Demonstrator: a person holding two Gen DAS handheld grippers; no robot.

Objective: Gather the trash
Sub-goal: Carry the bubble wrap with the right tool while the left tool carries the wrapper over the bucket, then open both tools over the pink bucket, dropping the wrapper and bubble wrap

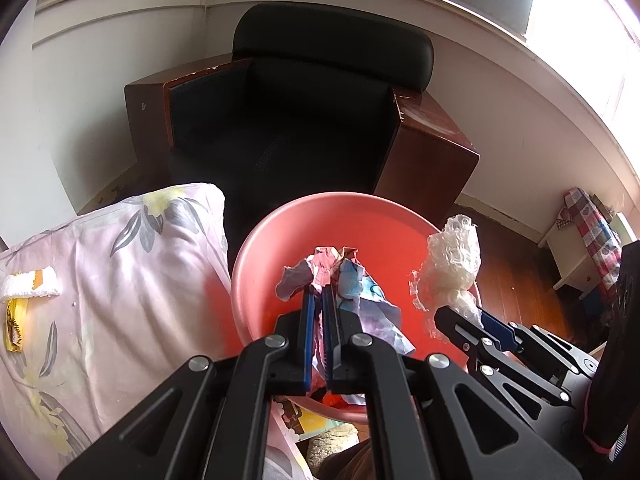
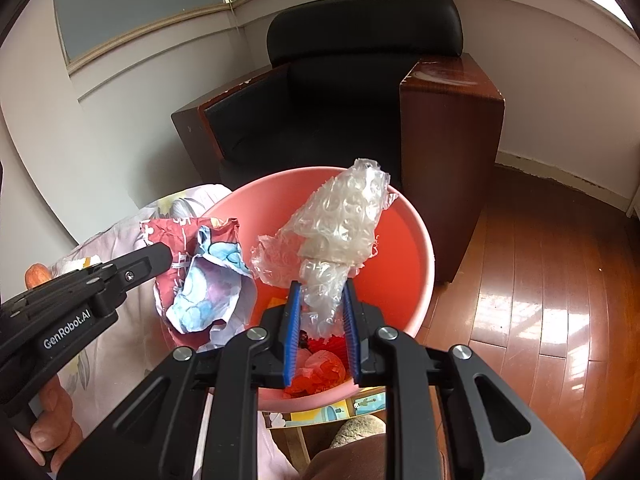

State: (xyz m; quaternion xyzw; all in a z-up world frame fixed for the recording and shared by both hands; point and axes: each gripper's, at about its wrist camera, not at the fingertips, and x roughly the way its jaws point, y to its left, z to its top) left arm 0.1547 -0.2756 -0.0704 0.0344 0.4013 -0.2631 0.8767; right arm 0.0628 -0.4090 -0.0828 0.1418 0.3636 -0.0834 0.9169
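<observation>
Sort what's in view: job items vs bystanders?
Job: crumpled wrapper in left gripper; bubble wrap in right gripper; pink bin.
Bystanders: armchair, floral pillow, wooden floor.

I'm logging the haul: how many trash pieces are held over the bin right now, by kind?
Crumpled printed wrapper, in the left claw: 1
Bubble wrap, in the right claw: 1
Total held above the pink bin: 2
</observation>
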